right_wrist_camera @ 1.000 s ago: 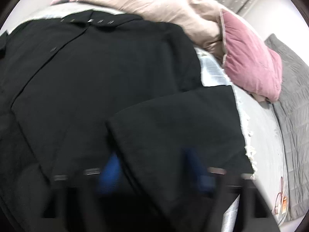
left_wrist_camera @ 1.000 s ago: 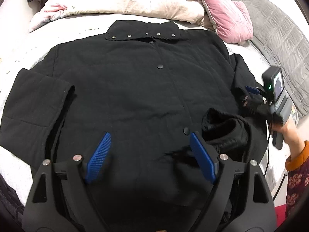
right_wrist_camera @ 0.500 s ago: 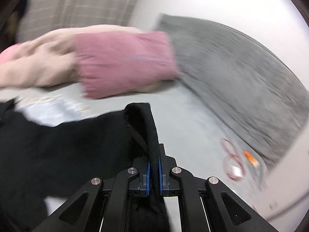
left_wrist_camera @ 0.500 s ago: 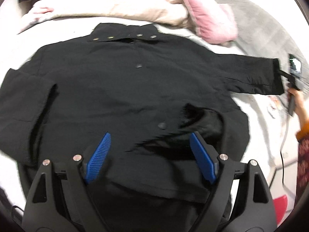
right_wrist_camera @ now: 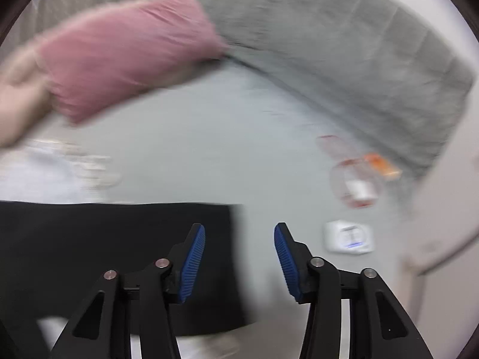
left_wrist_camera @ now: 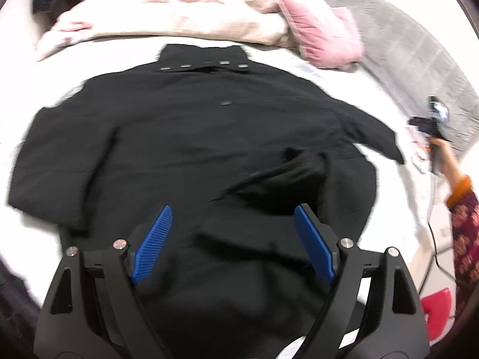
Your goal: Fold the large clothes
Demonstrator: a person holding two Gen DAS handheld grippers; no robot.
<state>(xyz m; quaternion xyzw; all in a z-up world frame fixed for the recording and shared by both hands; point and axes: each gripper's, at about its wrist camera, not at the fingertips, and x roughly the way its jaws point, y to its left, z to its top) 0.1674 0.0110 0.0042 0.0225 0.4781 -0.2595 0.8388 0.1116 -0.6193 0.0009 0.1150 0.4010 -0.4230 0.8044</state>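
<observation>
A large black snap-front jacket (left_wrist_camera: 191, 137) lies spread face up on the white bed, collar at the far end. Its right sleeve (left_wrist_camera: 374, 131) now stretches out flat toward the right. My left gripper (left_wrist_camera: 230, 239) hovers open above the jacket's lower hem, nothing between its blue pads. In the right wrist view the sleeve's cuff end (right_wrist_camera: 119, 254) lies flat on the sheet, and my right gripper (right_wrist_camera: 239, 257) stands over its edge with the jaws opening and nothing pressed between them. The right gripper (left_wrist_camera: 431, 122) also shows far right in the left wrist view, held by a hand.
A cream duvet (left_wrist_camera: 179, 15), a pink pillow (left_wrist_camera: 323, 36) and a grey quilt (right_wrist_camera: 344, 48) lie along the head and right side of the bed. Small items (right_wrist_camera: 356, 185) and a white card (right_wrist_camera: 348, 236) rest on the sheet to the right of the cuff. A patterned sleeve (left_wrist_camera: 464, 224) is at the right edge.
The right gripper pulled the sleeve out to the right, laid it flat and let go of the cuff. The left gripper drew back slightly and stayed open.
</observation>
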